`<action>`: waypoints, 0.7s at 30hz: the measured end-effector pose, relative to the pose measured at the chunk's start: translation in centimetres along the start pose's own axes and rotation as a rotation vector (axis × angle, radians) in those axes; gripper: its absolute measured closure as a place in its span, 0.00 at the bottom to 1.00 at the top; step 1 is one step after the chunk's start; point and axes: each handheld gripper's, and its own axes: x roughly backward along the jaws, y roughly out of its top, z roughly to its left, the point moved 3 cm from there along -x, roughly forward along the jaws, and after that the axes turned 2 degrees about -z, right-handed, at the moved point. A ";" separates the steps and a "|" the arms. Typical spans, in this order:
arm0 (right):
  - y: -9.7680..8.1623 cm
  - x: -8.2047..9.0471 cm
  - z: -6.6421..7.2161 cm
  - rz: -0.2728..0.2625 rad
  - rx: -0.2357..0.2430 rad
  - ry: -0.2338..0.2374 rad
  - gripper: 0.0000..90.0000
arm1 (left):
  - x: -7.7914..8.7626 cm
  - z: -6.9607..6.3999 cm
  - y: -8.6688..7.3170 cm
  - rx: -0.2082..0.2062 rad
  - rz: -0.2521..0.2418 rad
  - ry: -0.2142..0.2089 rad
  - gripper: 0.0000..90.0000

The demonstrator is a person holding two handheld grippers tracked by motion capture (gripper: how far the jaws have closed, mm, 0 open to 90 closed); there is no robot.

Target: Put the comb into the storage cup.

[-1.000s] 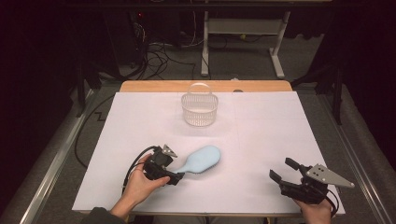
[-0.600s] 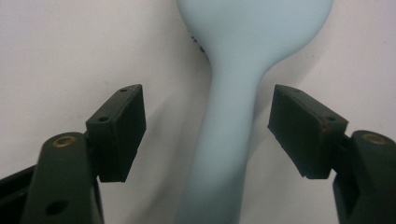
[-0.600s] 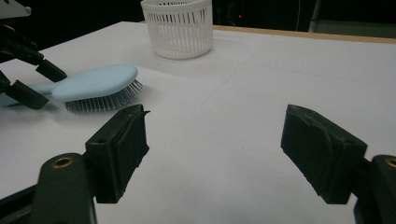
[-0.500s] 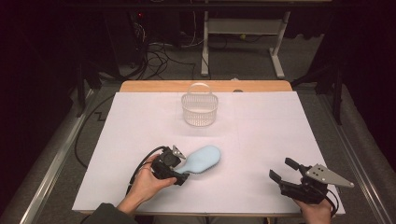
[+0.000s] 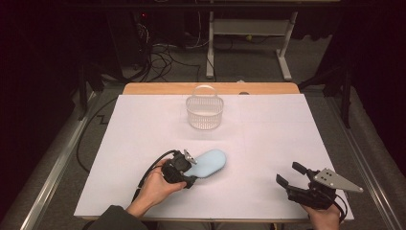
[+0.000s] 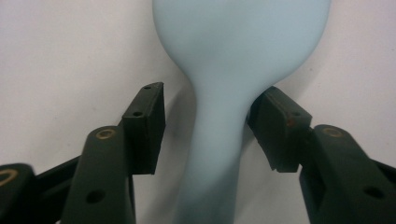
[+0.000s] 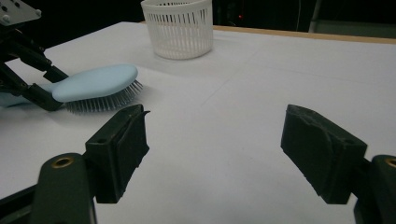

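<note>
A light blue hairbrush (image 5: 209,163) lies bristles down on the white sheet, left of centre near the front. My left gripper (image 5: 189,167) has its jaws either side of the brush's handle (image 6: 215,154). They have just been closing; one pad (image 6: 275,126) sits against the handle while the other pad (image 6: 147,121) still stands off it. In the right gripper view the brush (image 7: 95,81) and the left gripper (image 7: 28,70) appear at the far left. My right gripper (image 5: 290,174) rests at the front right, open with nothing between its jaws (image 7: 217,116).
A white slatted basket (image 5: 205,112) with a raised handle stands at the back centre of the sheet (image 5: 287,129); the right gripper view shows the basket (image 7: 177,28) too. A wooden table edge (image 5: 158,88) runs behind it. Cables and a desk frame lie on the floor beyond.
My left gripper slid right along the sheet onto the brush handle, and its jaws narrowed around it. The brush, basket and right gripper stayed put.
</note>
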 end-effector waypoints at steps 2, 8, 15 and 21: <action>0.0 0.0 0.0 0.000 0.001 0.000 0.26 | 0.0 0.0 0.0 -0.002 0.003 -0.002 0.55; 0.0 0.0 0.0 0.003 -0.001 0.000 0.26 | 0.0 -0.1 0.1 0.019 0.014 -0.011 0.59; 0.0 -0.1 0.0 0.008 0.000 0.001 0.26 | 0.1 -0.2 0.2 0.021 0.026 -0.037 0.69; 0.0 -0.1 0.0 0.008 -0.006 0.005 0.26 | 0.1 -0.2 0.4 0.020 0.044 -0.049 0.73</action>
